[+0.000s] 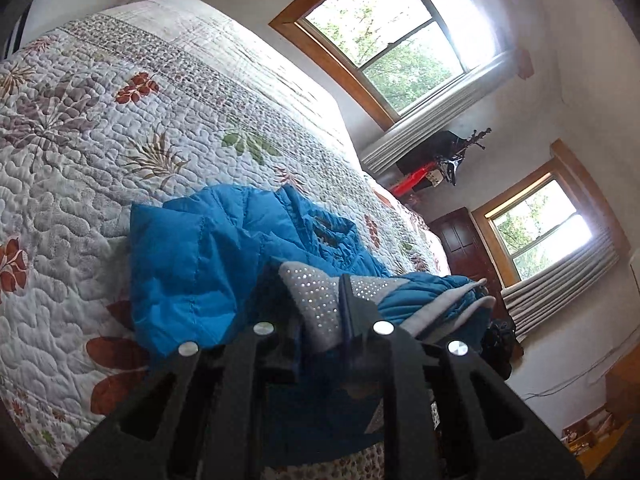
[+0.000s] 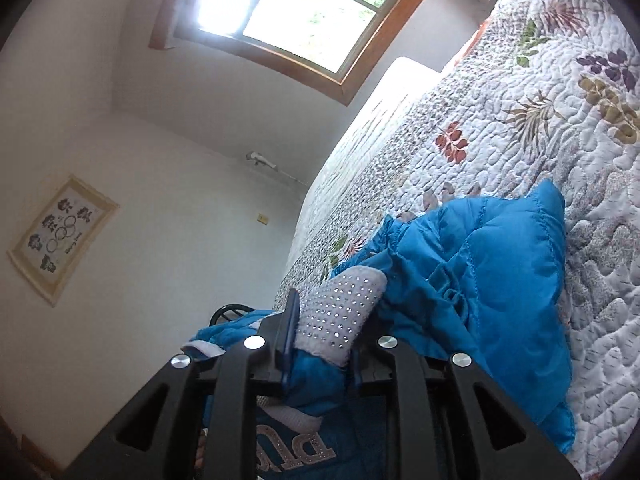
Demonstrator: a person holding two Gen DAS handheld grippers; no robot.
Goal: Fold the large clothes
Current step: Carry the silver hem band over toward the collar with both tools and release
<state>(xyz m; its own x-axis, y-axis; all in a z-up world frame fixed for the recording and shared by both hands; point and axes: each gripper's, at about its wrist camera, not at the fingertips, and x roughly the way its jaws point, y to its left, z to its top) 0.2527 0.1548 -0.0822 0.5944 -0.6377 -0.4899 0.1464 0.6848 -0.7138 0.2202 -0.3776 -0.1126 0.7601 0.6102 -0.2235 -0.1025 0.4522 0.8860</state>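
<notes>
Left tool (image 1: pixel 320 308) matte black with cut-out linkages, four silver round pins, right tool (image 2: pixel 324 340) alike

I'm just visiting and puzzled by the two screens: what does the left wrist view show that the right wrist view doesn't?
Only the left wrist view shows two windows with grey blinds, a dark wooden door and red and black items against the far wall.

Only the right wrist view shows a framed picture on the wall and white lettering on blue fabric.

Both show the blue puffy jacket on the floral quilt, with each hand-held gripper, left and right, clamped on a grey studded band.
</notes>
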